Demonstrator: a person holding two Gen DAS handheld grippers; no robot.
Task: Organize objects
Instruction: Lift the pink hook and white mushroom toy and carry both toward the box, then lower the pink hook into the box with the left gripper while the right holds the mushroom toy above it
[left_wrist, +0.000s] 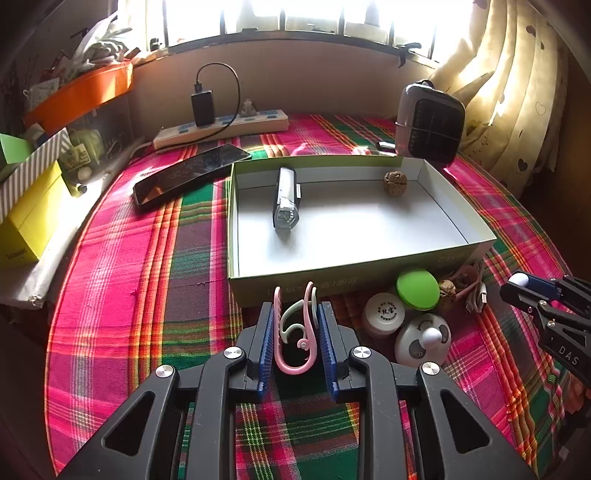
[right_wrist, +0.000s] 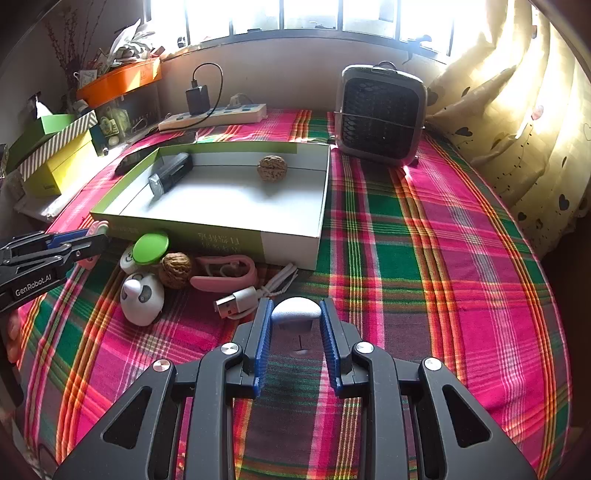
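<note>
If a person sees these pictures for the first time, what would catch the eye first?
Probably the bright pink and green plaid cloth over the whole table, with the open box in its middle holding a walnut and a dark flashlight. Next, the left gripper shut on a pink and white clip in front of the box.

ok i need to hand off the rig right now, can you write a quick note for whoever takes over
Left gripper: shut on the pink and green clips, held just in front of the box.
Right gripper: shut on a small white-topped object, above the cloth to the right of the pile.
Done: black flashlight and one walnut lie in the box.
Left on the cloth by the box's near wall: green-lidded jar, white jar, panda-faced item, second walnut, pink clip, white USB cable.
Next, probably: drop both held items into the box, then clear the pile.
</note>
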